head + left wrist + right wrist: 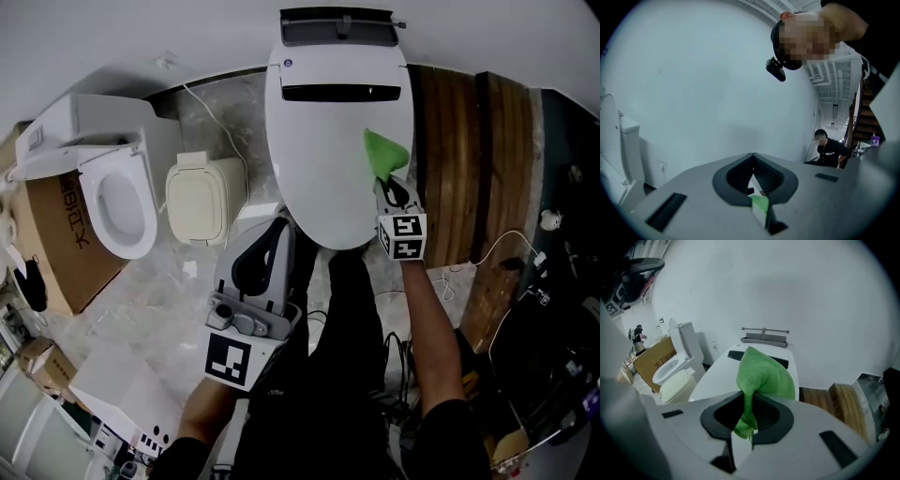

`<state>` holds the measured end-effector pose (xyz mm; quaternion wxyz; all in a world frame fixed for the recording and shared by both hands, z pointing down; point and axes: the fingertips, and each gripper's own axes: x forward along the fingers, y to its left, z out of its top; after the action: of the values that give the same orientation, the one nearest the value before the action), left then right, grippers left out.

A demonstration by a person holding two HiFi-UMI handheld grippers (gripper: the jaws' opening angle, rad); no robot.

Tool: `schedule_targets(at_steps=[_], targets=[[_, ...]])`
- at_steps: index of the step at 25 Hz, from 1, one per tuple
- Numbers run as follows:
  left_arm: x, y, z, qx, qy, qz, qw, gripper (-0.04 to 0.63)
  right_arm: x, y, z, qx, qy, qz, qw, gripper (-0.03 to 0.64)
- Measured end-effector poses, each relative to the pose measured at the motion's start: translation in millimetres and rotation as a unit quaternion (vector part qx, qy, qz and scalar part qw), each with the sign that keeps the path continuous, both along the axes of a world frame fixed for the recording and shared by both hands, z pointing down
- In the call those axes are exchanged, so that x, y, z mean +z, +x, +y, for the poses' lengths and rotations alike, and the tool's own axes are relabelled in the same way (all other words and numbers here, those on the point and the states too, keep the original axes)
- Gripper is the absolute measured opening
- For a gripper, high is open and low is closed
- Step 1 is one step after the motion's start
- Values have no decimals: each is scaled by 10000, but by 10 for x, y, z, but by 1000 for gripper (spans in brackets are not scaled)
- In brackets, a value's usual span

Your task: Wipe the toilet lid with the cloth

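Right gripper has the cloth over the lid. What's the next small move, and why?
Probably lower the right gripper until the green cloth presses flat on the toilet lid. The cloth sticks out bunched from the shut jaws near the lid's right edge, and contact is unclear.

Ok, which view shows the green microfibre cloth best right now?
The right gripper view: the green microfibre cloth fills its centre, pinched in the right hand-held gripper, with the white toilet lid behind it. The head view shows it small, on the lid's right side. The left gripper view faces the wall and misses it.
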<state>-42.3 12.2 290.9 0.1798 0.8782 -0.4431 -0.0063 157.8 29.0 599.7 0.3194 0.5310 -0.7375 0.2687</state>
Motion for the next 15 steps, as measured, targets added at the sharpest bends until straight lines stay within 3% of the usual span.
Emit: schedule_targets(at_steps=[4,8,15], targets=[[37,8,-110,-195,-15,-25,9998,2,63,162,-562,-260,139,342,9990,66],[63,83,-139,-397,-16,-61,9992,2,334,314,-894,-740,-6,758,9944,66],[167,163,-109,-858,-146,-102,9961,2,745,478,-1222,-1638,-165,1494,9750,66]])
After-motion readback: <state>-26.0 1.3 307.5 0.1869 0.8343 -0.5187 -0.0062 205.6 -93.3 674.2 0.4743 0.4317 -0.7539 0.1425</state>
